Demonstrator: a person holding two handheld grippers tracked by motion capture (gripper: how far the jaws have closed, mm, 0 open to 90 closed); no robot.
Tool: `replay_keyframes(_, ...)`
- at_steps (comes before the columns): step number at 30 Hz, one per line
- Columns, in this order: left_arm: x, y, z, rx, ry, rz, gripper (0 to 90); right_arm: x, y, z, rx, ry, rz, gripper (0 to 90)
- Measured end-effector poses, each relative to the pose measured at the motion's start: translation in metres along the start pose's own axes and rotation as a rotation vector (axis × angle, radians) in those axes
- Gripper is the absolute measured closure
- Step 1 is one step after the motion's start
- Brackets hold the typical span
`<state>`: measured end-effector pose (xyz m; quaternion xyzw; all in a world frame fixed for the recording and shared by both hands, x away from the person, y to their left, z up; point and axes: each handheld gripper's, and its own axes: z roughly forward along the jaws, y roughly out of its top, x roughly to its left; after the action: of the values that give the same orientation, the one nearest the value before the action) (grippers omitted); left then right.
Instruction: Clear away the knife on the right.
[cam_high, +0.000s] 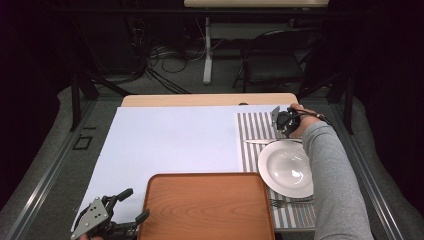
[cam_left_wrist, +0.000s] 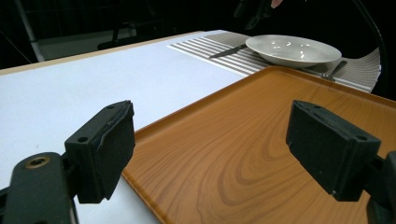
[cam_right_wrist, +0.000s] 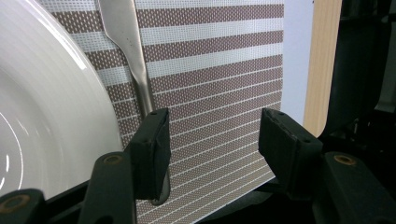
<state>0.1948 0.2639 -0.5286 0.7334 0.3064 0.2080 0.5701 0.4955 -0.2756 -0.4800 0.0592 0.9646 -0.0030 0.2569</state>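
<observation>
Nearest the person, the left tongs (cam_high: 131, 207) rest wide apart at the near-left edge of the wooden tray (cam_high: 207, 205), with nothing between their pads. The tray is bare and sits on the white sheet (cam_high: 165, 140) that covers the desk (cam_high: 200, 100).

Just right of the tray, the white plate (cam_high: 286, 168) lies on the striped placemat (cam_high: 255, 130), with a fork (cam_high: 282, 202) along its near rim.

Beyond the plate lies the knife (cam_high: 262, 142), its handle pointing toward the mat's far right corner. The right tongs (cam_right_wrist: 210, 140) are lowered there, about half open. One pad stands just beside the knife handle (cam_right_wrist: 140, 88), apparently touching it. The other pad is over bare mat, so nothing is gripped yet.

The step in hand looks like picking up the knife. The next move calls for shifting the tongs sideways so the thin handle lies between both pads, then closing low against the mat without nudging the plate
</observation>
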Motion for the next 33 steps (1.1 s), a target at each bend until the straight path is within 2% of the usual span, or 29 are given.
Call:
replay_keyframes(3,0.000,0.000,0.000,-0.002,0.004,-0.001,15.8,0.000,0.000,0.001,0.001,0.022,0.025,44.4)
replay_keyframes(4,0.000,0.000,0.000,0.000,0.003,0.001,15.8,-0.003,0.000,0.003,0.019,0.038,0.055,42.7)
replay_keyframes(5,0.000,0.000,0.000,0.000,0.003,0.001,15.8,-0.003,0.000,0.003,0.019,0.038,0.055,42.7)
replay_keyframes(6,-0.001,0.000,-0.001,0.003,0.003,0.002,15.8,-0.002,-0.001,0.004,0.029,0.047,0.072,46.3)
replay_keyframes(8,-0.001,0.000,-0.001,0.000,0.003,0.002,15.8,-0.002,-0.002,0.006,0.019,0.063,0.084,47.7)
replay_keyframes(10,-0.001,0.000,-0.002,0.001,0.005,0.002,15.8,-0.003,-0.002,0.006,0.021,0.066,0.073,49.5)
replay_keyframes(11,-0.001,0.000,-0.002,0.000,0.010,0.004,15.8,-0.003,-0.002,0.008,0.031,0.082,0.057,53.2)
replay_keyframes(13,-0.001,-0.001,-0.002,-0.001,0.011,0.002,15.8,-0.002,-0.003,0.009,0.030,0.091,0.056,56.2)
replay_keyframes(15,0.000,-0.001,-0.002,0.002,0.013,0.001,15.8,-0.003,-0.002,0.012,0.016,0.113,0.030,59.8)
replay_keyframes(18,0.000,-0.001,-0.002,0.003,0.015,-0.001,15.8,-0.001,-0.002,0.015,0.010,0.120,0.039,60.6)
replay_keyframes(20,0.000,-0.001,-0.002,0.005,0.012,0.000,15.8,-0.002,-0.001,0.017,0.005,0.126,-0.001,61.4)
replay_keyframes(24,0.000,-0.002,-0.002,0.004,0.020,-0.003,15.8,0.002,-0.002,0.025,-0.007,0.144,-0.029,61.6)
replay_keyframes(28,0.000,-0.002,-0.003,0.006,0.024,-0.005,15.8,0.006,-0.004,0.029,0.004,0.162,-0.054,61.8)
replay_keyframes(30,0.000,-0.002,-0.003,0.006,0.026,-0.005,15.8,0.008,-0.007,0.033,-0.054,0.143,-0.039,61.7)
replay_keyframes(33,0.000,-0.002,-0.002,0.003,0.028,-0.008,15.8,0.005,-0.007,0.030,-0.018,0.163,-0.063,60.9)
